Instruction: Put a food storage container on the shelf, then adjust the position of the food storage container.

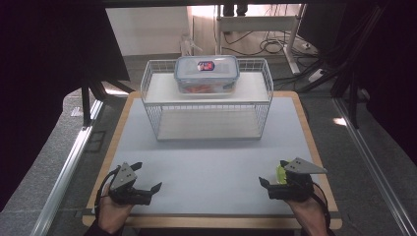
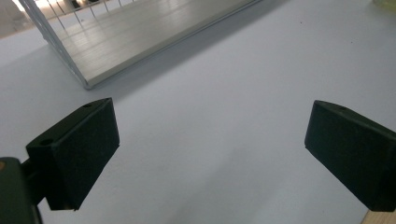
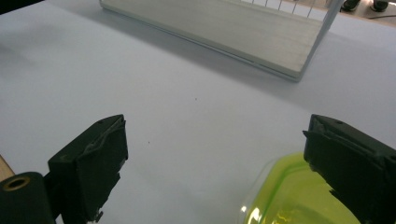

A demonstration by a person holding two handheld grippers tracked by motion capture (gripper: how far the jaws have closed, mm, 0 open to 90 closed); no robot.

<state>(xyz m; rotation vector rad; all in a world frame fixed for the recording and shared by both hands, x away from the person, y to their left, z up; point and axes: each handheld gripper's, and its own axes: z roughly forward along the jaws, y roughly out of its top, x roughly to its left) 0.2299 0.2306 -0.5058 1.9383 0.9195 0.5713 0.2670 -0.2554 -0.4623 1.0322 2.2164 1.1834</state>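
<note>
A white wire rack [image 1: 206, 101] with two shelves stands at the back middle of the table. On its top shelf sits a clear box with a blue-rimmed lid [image 1: 207, 73] and orange contents. My left gripper [image 1: 147, 177] rests open near the front left edge, nothing between its jaws [image 2: 212, 140]. At the front right my right gripper [image 1: 273, 173] is open too. A clear container with a yellow-green rim [image 1: 281, 173] lies on the table by its right jaw, partly between the jaws [image 3: 292, 198]; I cannot tell if the jaw touches it.
The pale tabletop [image 1: 211, 157] spreads between the grippers and the rack, with a wooden edge around it. The rack's lower shelf [image 2: 154, 32] [image 3: 219, 28] holds nothing. Cables and a desk frame [image 1: 275, 44] lie on the floor beyond the table.
</note>
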